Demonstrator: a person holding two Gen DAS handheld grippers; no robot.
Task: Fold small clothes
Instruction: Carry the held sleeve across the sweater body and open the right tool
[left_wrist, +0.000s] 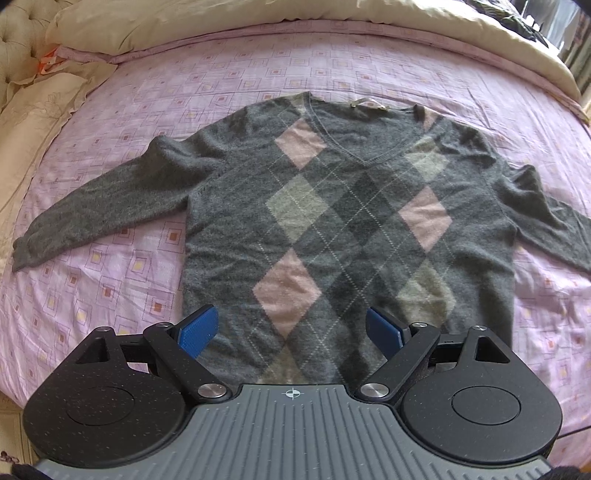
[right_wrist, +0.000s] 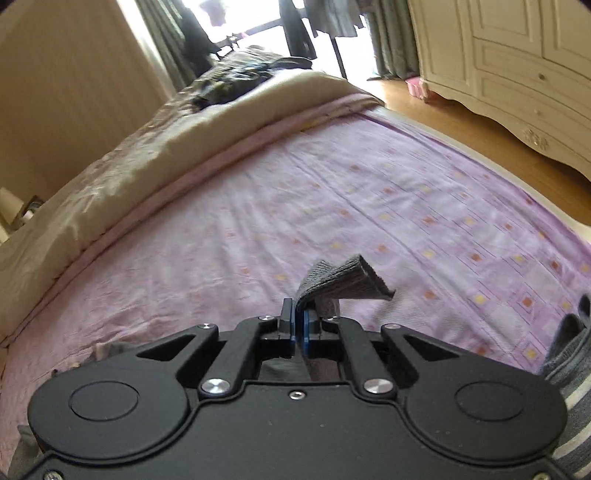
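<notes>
While flat on the sheet (left_wrist: 110, 221), sweater (left_wrist: 332, 221) beyond spread left fingers (left_wrist: 197, 332).

Grey sweater (left_wrist: 332, 206) with pink, pale-grey argyle diamonds; lilac bedsheet (left_wrist: 369, 62) with small orange-yellow squares; cream duvet (left_wrist: 258, 14); blue gripper pads (left_wrist: 197, 332).

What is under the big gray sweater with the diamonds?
The gray sweater lies flat on a purple sheet with little squares, which shows all around it. Whatever else might be beneath the sweater is covered, so I cannot tell.
</notes>
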